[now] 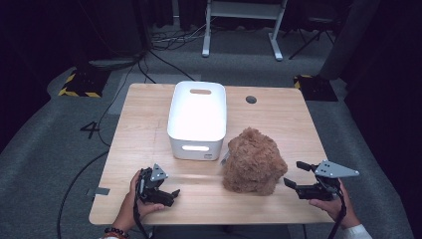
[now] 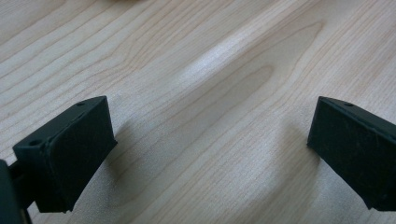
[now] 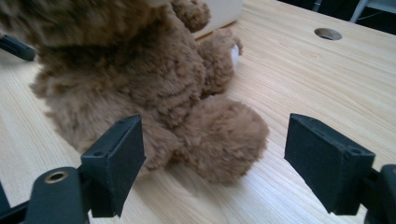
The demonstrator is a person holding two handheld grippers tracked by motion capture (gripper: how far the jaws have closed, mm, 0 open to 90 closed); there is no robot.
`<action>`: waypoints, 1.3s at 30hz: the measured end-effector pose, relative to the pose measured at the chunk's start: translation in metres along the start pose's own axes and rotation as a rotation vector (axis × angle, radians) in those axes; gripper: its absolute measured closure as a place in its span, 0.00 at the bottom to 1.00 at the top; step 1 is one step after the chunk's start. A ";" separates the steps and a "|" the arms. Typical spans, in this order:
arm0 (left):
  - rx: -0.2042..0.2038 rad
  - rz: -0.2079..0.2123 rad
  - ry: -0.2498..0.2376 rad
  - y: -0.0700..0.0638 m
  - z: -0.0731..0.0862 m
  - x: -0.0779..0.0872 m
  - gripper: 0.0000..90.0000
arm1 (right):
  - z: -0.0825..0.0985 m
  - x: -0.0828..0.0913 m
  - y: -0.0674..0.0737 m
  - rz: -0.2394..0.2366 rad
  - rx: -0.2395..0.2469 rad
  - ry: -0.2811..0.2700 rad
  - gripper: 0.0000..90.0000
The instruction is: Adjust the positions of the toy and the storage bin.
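My left gripper (image 1: 168, 193) sits low over the bare wooden table (image 1: 278, 119) at its near edge, jaws wide apart, holding nothing. My right gripper (image 1: 295, 175) is just beside the brown plush bear (image 1: 254, 160), jaws spread wide, not touching it. The bear rests on the table right of the white bin (image 1: 197, 119), which looks empty. If the bear belongs in the bin, I judge nothing is done yet: grasp, lift and drop remain.

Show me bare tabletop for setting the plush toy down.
Free: the table's left strip beside the white bin, and the far right corner around the grommet hole. Crowded: the near middle, where the brown plush toy sits against the bin.
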State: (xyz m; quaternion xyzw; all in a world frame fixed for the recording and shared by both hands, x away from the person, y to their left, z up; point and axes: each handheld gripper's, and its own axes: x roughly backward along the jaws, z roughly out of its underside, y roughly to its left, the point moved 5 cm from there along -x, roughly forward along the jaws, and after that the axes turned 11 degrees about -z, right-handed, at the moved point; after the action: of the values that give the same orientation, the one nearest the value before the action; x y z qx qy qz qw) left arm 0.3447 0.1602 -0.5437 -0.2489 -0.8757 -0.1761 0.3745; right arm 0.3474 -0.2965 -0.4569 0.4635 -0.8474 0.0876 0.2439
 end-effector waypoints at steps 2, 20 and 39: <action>0.001 -0.002 0.000 0.000 0.000 0.000 0.01 | -0.002 -0.001 0.003 -0.008 0.005 -0.002 0.23; 0.000 -0.001 0.000 0.000 0.000 0.000 0.01 | -0.016 -0.024 0.024 -0.077 0.023 0.007 0.23; 0.001 0.000 -0.001 0.000 0.000 0.000 0.01 | -0.027 -0.057 0.047 -0.124 0.014 0.008 0.19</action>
State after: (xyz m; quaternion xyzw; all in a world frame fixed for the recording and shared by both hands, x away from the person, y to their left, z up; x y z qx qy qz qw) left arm 0.3447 0.1602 -0.5437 -0.2486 -0.8759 -0.1755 0.3743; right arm 0.3436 -0.2177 -0.4578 0.5163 -0.8155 0.0803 0.2489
